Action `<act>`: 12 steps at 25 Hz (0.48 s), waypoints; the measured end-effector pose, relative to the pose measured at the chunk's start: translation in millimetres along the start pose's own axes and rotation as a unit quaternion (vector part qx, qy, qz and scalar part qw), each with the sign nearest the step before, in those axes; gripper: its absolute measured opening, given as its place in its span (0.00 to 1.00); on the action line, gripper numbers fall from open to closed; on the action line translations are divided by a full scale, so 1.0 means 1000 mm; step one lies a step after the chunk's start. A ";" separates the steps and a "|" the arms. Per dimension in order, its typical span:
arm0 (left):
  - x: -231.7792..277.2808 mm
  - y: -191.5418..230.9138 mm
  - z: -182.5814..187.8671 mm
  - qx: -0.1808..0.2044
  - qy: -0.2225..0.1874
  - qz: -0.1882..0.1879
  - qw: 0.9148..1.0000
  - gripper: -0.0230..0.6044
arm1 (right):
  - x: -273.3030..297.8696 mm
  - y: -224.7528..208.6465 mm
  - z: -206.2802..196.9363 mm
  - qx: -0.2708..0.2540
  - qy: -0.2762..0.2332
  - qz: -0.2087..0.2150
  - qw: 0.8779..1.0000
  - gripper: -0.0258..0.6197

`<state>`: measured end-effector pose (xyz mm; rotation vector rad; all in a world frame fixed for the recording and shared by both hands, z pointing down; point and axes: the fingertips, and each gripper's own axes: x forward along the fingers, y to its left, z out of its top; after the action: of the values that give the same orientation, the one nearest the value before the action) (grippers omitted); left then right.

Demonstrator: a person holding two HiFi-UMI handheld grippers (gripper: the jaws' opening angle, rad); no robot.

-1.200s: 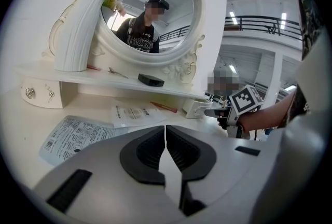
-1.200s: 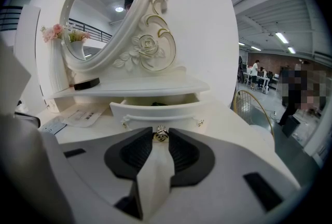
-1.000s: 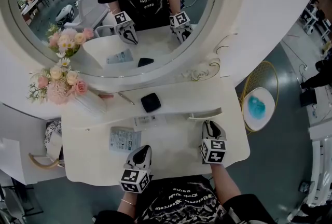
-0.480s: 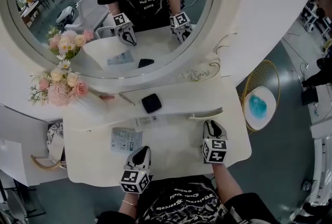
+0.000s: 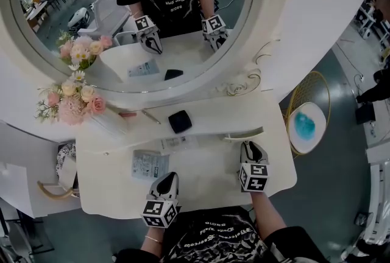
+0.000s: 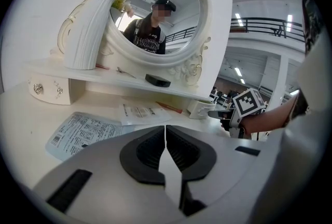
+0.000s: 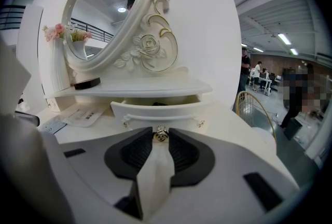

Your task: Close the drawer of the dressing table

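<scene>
The white dressing table is offering a wide bare stretch of top between the two tools, with its curved near edge lying just in front of the person's torso. Along the far side a white raised shelf is standing under the round white-framed mirror, and beyond the table's right edge a gold wire stool with a blue cushion is standing on the grey floor.

A white printed leaflet is lying flat on the left of the table; its barcode and small print are too fine to read. A second white printed packet is lying just below the shelf, also unreadable. A black square compact is resting on the shelf, and a white fluted vase of pink flowers is leaning at the far left.

The small white drawer is sitting under the shelf's right end, partly pulled out, with something dark showing inside. The right hand-held gripper is clenching the drawer's small shiny metal knob between its tips. The left hand-held gripper is hovering over the near left, jaws pressed together on nothing.
</scene>
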<state>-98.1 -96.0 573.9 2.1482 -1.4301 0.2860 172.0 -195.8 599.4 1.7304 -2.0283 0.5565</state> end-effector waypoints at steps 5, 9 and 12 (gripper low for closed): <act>-0.003 0.006 -0.005 0.002 0.007 0.014 1.000 0.07 | 0.002 0.000 0.001 0.001 -0.002 0.001 1.000 0.20; -0.005 0.010 -0.004 0.003 0.008 0.023 1.000 0.07 | 0.003 0.000 0.002 -0.001 -0.002 0.001 1.000 0.20; -0.005 0.009 -0.005 0.001 0.007 0.021 1.000 0.07 | 0.003 -0.001 0.002 0.000 -0.002 0.000 1.000 0.20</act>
<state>-107.9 -92.5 578.9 2.1158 -1.4685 0.3168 172.1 -199.3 599.0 1.7322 -2.0315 0.5537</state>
